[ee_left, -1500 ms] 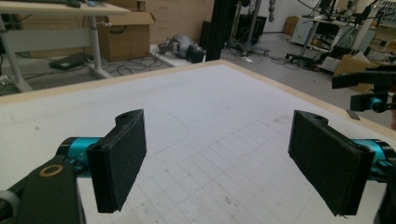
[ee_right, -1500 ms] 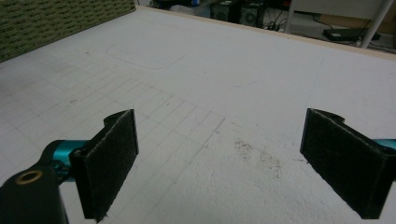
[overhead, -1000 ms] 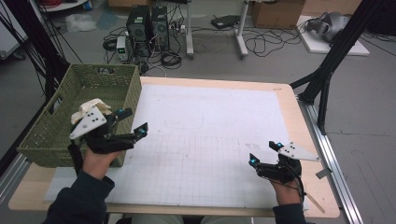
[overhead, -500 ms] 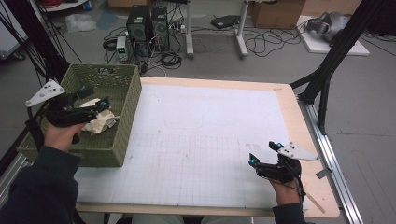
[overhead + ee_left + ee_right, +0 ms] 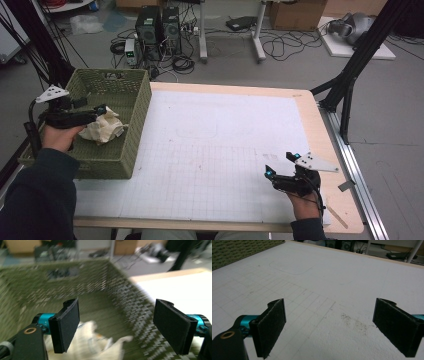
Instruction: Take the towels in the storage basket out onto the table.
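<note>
Here, one green woven basket stands at the left edge of the worktop, and one crumpled cream cloth lies inside it, against the near right part of its floor. The left gripper hangs over the basket, just above the cloth; in the left gripper view its two black fingers are spread wide with nothing between them, and the cloth sits loose below, blurred, with the basket's wall behind.

The right gripper rests low over the near right corner of the worktop, well apart from the basket. In the right gripper view its two fingers are likewise spread wide, empty, above the gridded white mat that covers the worktop. One faint rounded outline is drawn on the mat, and a smudge of dark specks lies between the fingers.
</note>
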`<state>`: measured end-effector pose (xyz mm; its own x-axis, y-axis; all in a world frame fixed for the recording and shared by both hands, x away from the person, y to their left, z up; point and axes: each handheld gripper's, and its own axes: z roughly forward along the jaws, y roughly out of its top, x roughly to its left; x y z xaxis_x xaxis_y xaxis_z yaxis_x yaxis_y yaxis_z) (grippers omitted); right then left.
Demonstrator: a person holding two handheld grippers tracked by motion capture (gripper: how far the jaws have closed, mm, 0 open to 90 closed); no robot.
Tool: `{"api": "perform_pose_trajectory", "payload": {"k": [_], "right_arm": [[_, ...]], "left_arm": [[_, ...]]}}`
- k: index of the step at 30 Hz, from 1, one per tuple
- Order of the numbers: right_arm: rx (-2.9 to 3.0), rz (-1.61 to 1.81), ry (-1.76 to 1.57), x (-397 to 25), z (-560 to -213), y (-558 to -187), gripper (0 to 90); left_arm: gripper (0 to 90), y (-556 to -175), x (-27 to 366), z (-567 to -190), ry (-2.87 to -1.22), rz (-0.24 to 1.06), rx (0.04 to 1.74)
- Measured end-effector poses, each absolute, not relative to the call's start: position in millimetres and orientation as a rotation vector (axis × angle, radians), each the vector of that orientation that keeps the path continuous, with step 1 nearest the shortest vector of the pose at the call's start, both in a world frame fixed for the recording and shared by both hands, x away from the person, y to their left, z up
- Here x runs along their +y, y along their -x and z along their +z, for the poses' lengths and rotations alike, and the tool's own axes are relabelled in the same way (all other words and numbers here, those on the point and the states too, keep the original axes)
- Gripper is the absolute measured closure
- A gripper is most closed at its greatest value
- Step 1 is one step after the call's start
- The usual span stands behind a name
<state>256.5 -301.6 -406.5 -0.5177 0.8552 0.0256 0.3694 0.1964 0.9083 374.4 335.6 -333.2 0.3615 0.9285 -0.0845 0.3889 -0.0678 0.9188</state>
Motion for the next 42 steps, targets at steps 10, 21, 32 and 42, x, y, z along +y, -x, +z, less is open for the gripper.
{"api": "perform_pose_trajectory", "payload": {"k": [10, 21, 32, 42], "right_arm": [[1.980, 1.279, -1.149, -305, -408, -255, 10.6], [1.988, 1.264, -1.158, -306, -410, -254, 10.6], [1.990, 1.263, -1.156, -306, -410, -254, 10.6], [1.977, 1.273, -1.157, -306, -407, -251, 10.6]], "left_arm": [[20.9, -403, 352, -364, -1.749, 0.671, 1.472], [24.5, -422, 351, -395, -1.864, 0.547, 1.713], [58.6, -422, 350, -402, -2.041, 0.491, 1.734], [80.2, -413, 359, -379, -1.833, 0.569, 1.685]]}}
